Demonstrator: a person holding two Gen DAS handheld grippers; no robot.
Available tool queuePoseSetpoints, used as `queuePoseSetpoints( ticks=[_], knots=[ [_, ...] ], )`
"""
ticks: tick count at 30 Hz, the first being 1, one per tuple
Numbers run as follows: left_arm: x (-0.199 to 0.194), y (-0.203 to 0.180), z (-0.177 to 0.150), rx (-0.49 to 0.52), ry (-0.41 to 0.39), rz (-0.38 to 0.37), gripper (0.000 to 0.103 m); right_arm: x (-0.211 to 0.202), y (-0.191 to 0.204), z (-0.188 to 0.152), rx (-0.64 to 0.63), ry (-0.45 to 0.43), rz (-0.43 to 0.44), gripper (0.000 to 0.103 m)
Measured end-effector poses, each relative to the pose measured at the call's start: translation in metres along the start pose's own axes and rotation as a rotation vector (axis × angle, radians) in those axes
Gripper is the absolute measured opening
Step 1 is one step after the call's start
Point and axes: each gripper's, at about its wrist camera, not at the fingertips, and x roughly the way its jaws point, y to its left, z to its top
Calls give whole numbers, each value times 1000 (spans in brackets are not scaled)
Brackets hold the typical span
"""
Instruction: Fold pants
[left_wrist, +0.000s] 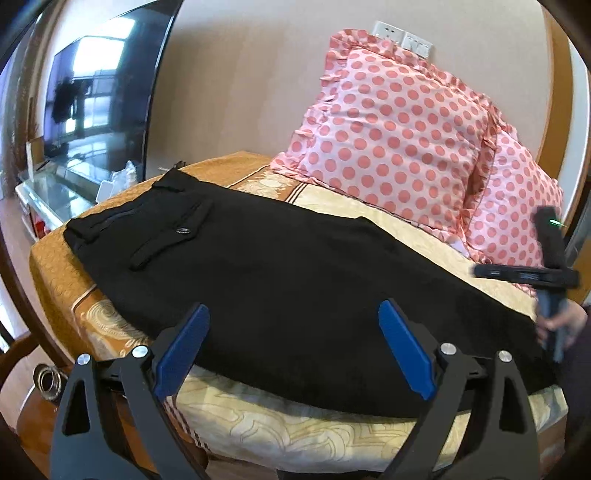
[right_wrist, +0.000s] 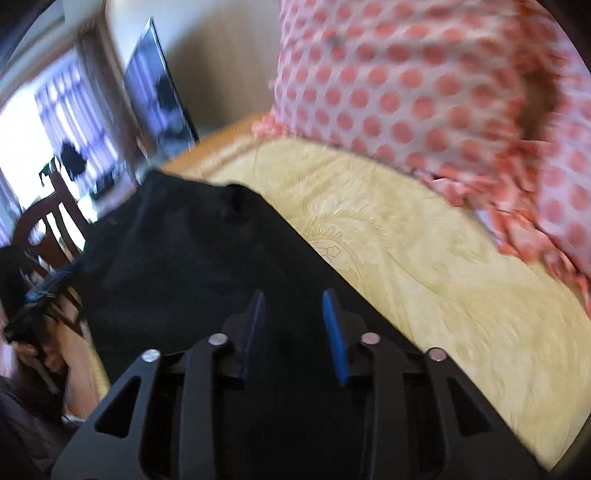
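Black pants (left_wrist: 280, 280) lie flat on a bed, waistband and back pocket at the far left, legs running toward the right. My left gripper (left_wrist: 293, 343) is wide open and empty, hovering just above the near edge of the pants. My right gripper (right_wrist: 293, 332) is open with a narrower gap and empty, above the black pants (right_wrist: 192, 258); this view is blurred. The right gripper's body and the hand holding it show at the right edge of the left wrist view (left_wrist: 554, 295).
The bed has a yellow and orange patterned cover (left_wrist: 280, 432). Pink polka-dot pillows (left_wrist: 399, 129) lean against the wall behind the pants. A dark TV screen (left_wrist: 92, 92) and a glass stand are at the left. A wooden chair (right_wrist: 55, 221) stands beside the bed.
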Motion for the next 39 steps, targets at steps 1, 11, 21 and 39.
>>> queuePoseSetpoints(
  ticks=[1, 11, 21, 39],
  knots=[
    [2, 0, -1, 6, 3, -2, 95, 14, 1, 5, -20, 27, 0, 24],
    [19, 2, -7, 50, 25, -25, 97, 45, 18, -1, -175, 100, -25, 25],
    [22, 2, -9, 46, 30, -27, 97, 49, 19, 1, -215, 115, 17, 11],
    [26, 4, -5, 47, 29, -22, 97, -3, -34, -7, 59, -72, -208, 53]
  ],
)
